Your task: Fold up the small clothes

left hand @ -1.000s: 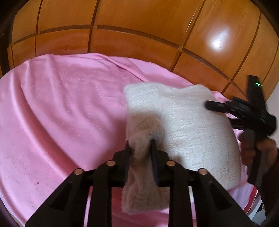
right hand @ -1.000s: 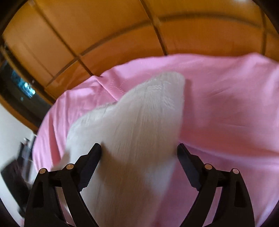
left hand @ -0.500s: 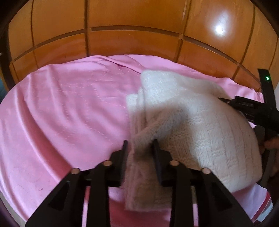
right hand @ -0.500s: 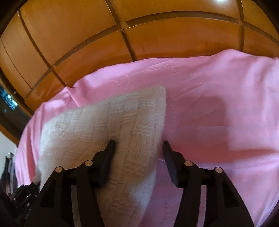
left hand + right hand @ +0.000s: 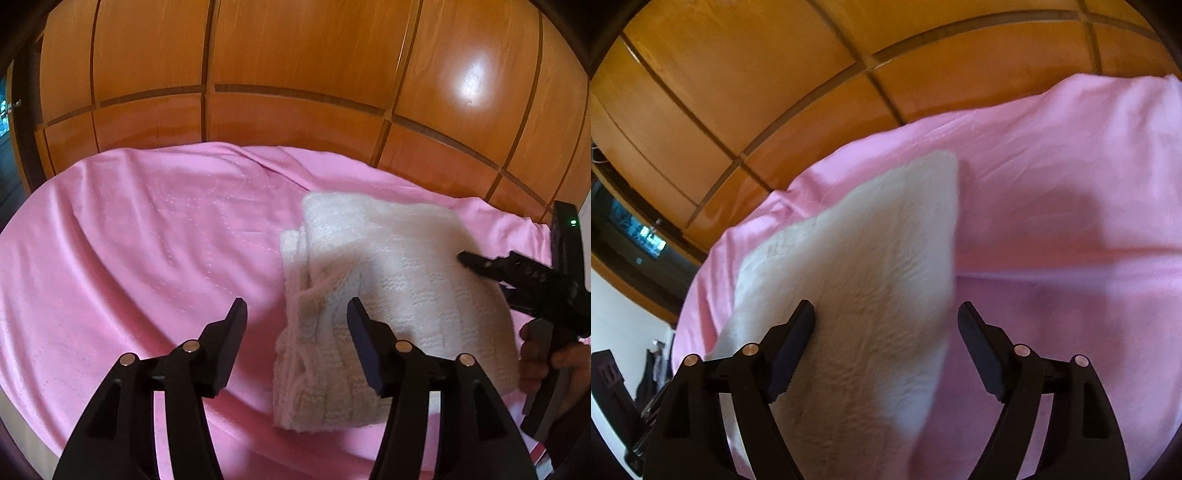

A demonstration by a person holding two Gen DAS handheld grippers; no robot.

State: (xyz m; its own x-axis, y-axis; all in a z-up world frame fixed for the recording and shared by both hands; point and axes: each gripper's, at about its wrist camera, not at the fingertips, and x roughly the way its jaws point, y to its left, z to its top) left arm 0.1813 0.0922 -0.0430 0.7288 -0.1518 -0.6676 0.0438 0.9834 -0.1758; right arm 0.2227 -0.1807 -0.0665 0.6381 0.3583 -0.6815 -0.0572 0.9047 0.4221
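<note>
Folded cream knit garment (image 5: 399, 280), fuzzy, on pink sheet (image 5: 147, 240)

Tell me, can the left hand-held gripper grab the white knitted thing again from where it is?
Probably yes. The left hand-held gripper has just been opening and stands open right over the near edge of the white knitted garment, which lies folded on the pink sheet. Nothing lies between them.

A bedroom: pink bedspread (image 5: 147, 240) before wooden wardrobe doors (image 5: 295, 74)
</note>
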